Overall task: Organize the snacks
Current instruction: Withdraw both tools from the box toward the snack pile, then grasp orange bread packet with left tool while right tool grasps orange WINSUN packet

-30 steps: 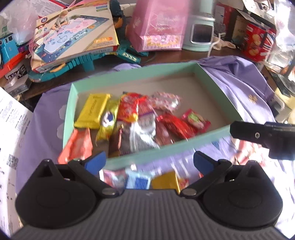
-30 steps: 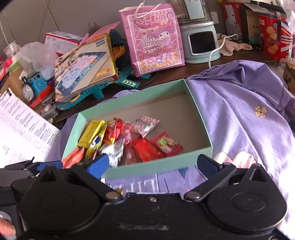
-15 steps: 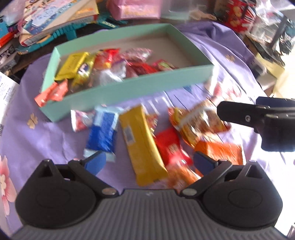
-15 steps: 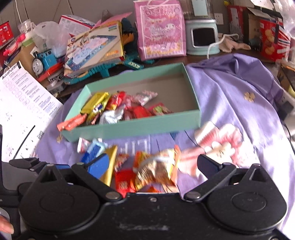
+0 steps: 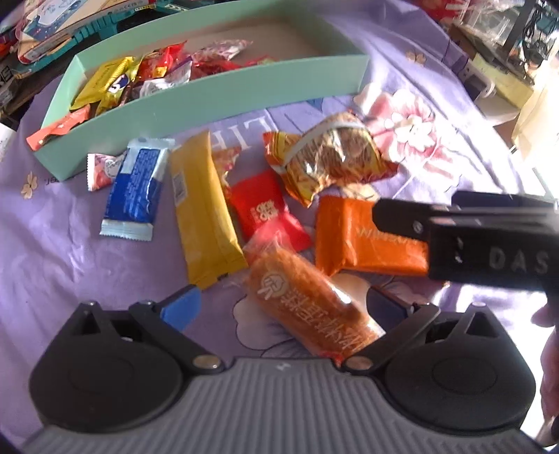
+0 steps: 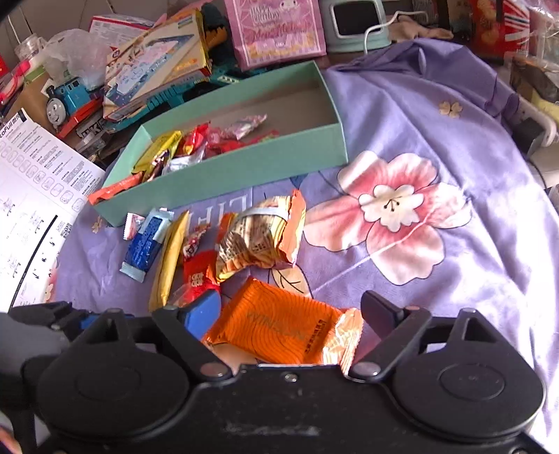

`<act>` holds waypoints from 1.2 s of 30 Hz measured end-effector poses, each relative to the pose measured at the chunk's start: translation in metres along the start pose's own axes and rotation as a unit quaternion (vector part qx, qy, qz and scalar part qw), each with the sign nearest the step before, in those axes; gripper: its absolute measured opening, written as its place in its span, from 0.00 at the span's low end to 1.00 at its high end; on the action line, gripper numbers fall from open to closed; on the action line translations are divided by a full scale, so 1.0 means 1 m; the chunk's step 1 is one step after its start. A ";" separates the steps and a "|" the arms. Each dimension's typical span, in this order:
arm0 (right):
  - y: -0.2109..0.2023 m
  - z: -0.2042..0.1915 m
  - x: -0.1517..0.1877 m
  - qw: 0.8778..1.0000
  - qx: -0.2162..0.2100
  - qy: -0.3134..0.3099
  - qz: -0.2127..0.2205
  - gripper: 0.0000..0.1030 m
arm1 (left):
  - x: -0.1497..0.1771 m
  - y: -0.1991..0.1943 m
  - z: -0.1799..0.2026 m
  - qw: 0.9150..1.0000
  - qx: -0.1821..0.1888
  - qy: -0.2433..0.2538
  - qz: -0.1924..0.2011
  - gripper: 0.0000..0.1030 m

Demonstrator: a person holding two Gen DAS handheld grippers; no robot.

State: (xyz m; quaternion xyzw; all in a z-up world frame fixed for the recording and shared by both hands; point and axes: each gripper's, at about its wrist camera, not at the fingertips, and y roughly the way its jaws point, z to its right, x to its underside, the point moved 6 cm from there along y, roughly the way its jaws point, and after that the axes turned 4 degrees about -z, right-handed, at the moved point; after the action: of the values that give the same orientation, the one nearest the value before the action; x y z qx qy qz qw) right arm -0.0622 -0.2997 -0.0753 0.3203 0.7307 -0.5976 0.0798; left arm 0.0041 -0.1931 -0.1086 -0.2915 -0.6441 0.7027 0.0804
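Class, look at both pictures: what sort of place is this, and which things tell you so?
Probably a home, perhaps a child's room: a flowered purple bedsheet serves as work surface, with a toy train, a birthday gift bag and boxed toys piled behind.

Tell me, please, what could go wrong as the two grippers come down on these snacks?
1. The right hand-held gripper, just closing, straddles the orange pack, whose end overlaps another wrapper; both may lift.
2. The left hand-held gripper straddles the clear-wrapped bar close beside it; the tools could collide.
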 end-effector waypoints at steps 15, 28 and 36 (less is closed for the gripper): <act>0.010 -0.018 0.029 0.998 -0.027 0.002 -0.059 0.86 | 0.016 -0.002 -0.049 1.000 -0.012 -0.023 0.002 1.00; 0.011 -0.022 0.033 0.998 0.017 -0.039 -0.049 0.68 | 0.026 -0.003 -0.062 1.000 -0.012 -0.016 0.014 0.98; 0.015 -0.024 0.020 0.997 0.004 -0.066 -0.046 0.69 | 0.028 0.002 -0.094 0.998 -0.023 -0.049 0.018 0.90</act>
State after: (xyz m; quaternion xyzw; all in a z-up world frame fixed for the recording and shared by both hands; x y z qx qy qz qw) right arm -0.0631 -0.2691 -0.0915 0.2466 0.7355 -0.6232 0.0992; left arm 0.0304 -0.0993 -0.1190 -0.2702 -0.6581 0.7021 0.0297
